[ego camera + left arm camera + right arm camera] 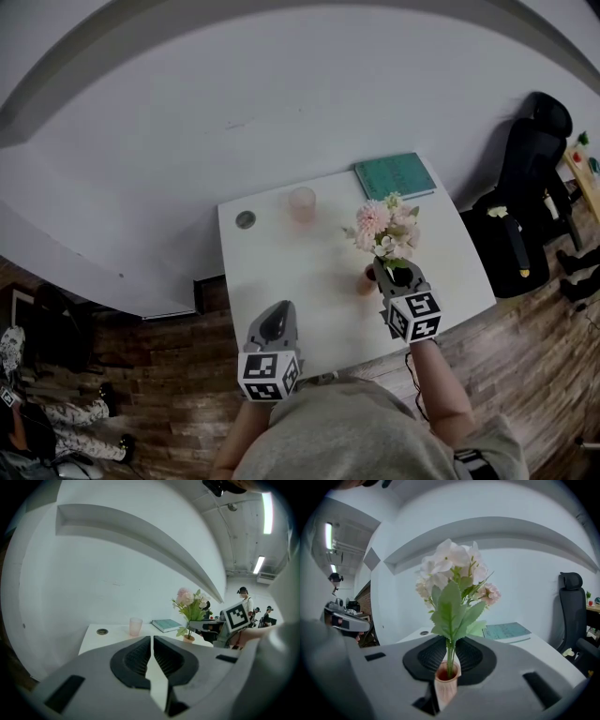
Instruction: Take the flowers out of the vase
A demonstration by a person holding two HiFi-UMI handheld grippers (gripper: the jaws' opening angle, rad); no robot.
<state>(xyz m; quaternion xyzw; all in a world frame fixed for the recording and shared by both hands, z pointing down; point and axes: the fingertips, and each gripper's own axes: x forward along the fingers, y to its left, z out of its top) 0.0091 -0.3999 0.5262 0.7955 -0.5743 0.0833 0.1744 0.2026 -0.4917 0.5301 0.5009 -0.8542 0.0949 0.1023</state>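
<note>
You stand at a small white worktop (281, 281) set against a plain white wall (281, 94), with a wood-plank floor (525, 347) around it. Along the worktop's far edge there is a round grommet (246, 219) at the left and a pale pink cup (302, 203) near the middle. A teal book (395, 175) lies flat at the right corner.

The vase (367, 280), small and terracotta-coloured, stands upright on the right half of the worktop, nearer you than the cup and the book. The flowers (384, 230) stand in it, pink and white heads with green leaves above its mouth.

Your right claw (450, 656) is closed on the green stems just above the vase's rim, with a pad on either side. Your left claw (152, 656) hangs over the near left part of the worktop, well apart from the vase. Its jaws are drawn together with only a thin slit between them and nothing in it.

A black office chair (525, 159) stands off the worktop's right end. The left gripper view shows a long ledge (140, 531) running across the wall, strip lights (267, 513) on the ceiling and people (243, 597) standing far off.
</note>
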